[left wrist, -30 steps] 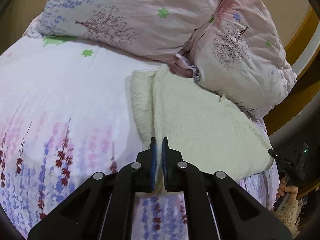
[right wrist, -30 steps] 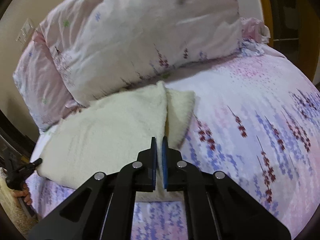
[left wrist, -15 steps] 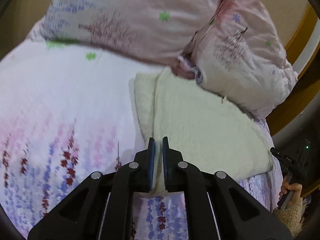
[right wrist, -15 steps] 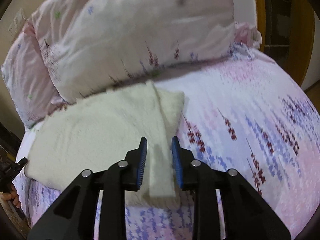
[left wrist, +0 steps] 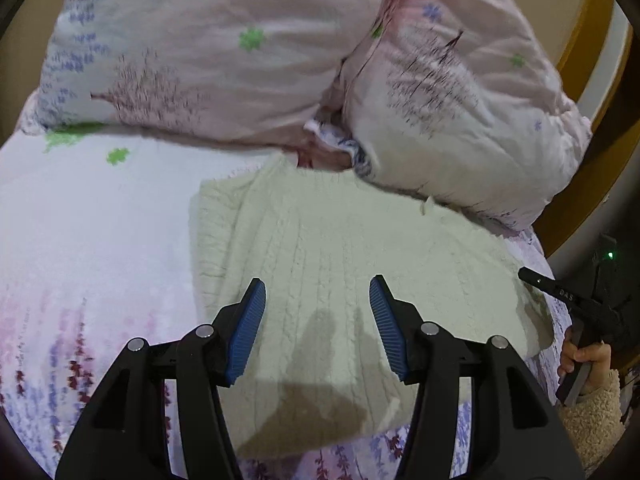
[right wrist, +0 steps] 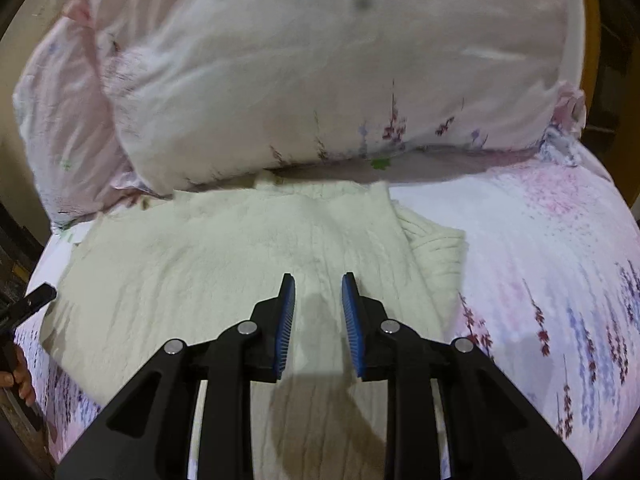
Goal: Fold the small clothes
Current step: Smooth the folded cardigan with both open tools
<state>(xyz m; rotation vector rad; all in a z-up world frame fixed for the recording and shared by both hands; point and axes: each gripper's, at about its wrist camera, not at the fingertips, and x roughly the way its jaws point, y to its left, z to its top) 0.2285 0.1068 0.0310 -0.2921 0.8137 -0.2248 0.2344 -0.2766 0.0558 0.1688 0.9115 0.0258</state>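
Observation:
A cream knitted garment [left wrist: 360, 240] lies flat on the floral bedsheet, just below the pillows. One side of it is folded over, and the under layer [left wrist: 212, 232] sticks out at the left in the left wrist view. My left gripper [left wrist: 317, 280] hovers over the garment's near part; its jaws are opening and nothing is between them. In the right wrist view the same garment [right wrist: 220, 248] fills the middle, with the under layer [right wrist: 436, 248] showing at the right. My right gripper [right wrist: 318, 276] hangs above it, open a little, gripping nothing.
Two pink floral pillows [left wrist: 248, 60] [right wrist: 320, 80] lie behind the garment. The bedsheet [left wrist: 80, 240] stretches away beside it. A hand in a fleecy sleeve [left wrist: 584, 356] holds a black device at the bed's edge. A wooden frame [left wrist: 580, 40] borders the bed.
Both grippers were shut on the garment's folded edge and have let it go, the right one first, the left one just now. The flap now lies flat and both views have shifted over the garment.

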